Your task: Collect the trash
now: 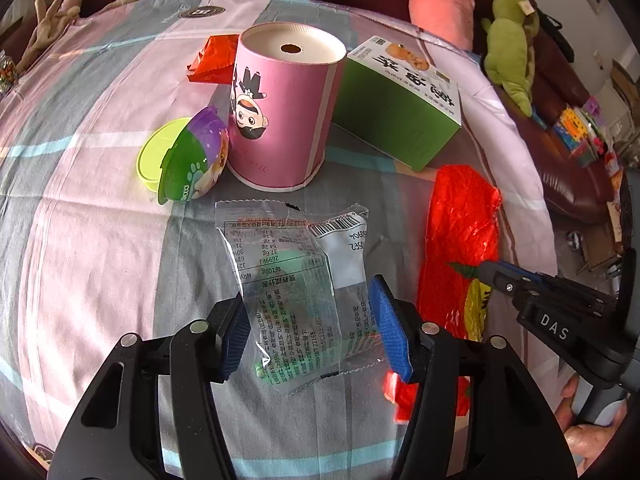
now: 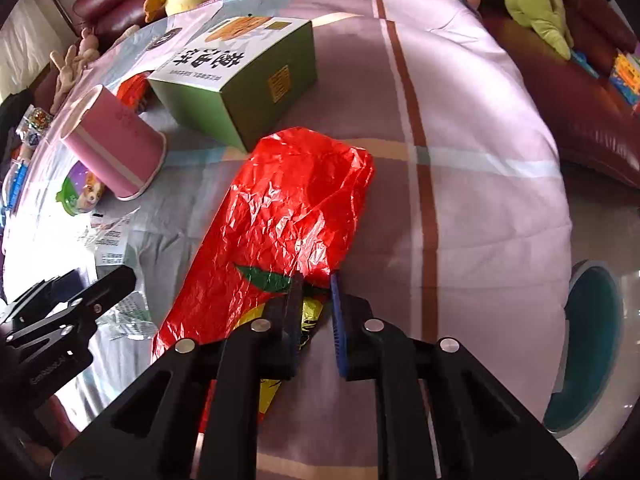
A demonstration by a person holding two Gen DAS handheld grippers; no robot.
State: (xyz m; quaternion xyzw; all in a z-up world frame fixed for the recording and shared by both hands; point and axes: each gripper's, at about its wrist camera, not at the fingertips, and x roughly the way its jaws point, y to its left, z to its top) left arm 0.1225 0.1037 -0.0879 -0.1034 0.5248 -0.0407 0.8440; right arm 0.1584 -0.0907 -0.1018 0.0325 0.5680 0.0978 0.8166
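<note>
A clear plastic snack wrapper (image 1: 296, 280) with printed text lies on the plaid cloth. My left gripper (image 1: 312, 328) is shut on it, with a blue pad against each side edge. To its right lies a crumpled red plastic bag (image 1: 460, 232), long and shiny, with a green and yellow print at its near end. In the right wrist view my right gripper (image 2: 315, 292) is shut on the near end of the red bag (image 2: 296, 208), a fold of it pinched between the fingers. The right gripper's tip (image 1: 486, 271) also shows in the left wrist view, resting on the bag.
Behind the wrapper stand a pink paper canister (image 1: 284, 108), a green carton (image 1: 400, 120), a purple-green jelly cup (image 1: 196, 164) against a yellow-green lid (image 1: 154, 156), and a small red packet (image 1: 212, 60). Plush toys and a dark red sofa (image 2: 580, 120) ring the cloth. A teal round object (image 2: 592, 344) sits low right.
</note>
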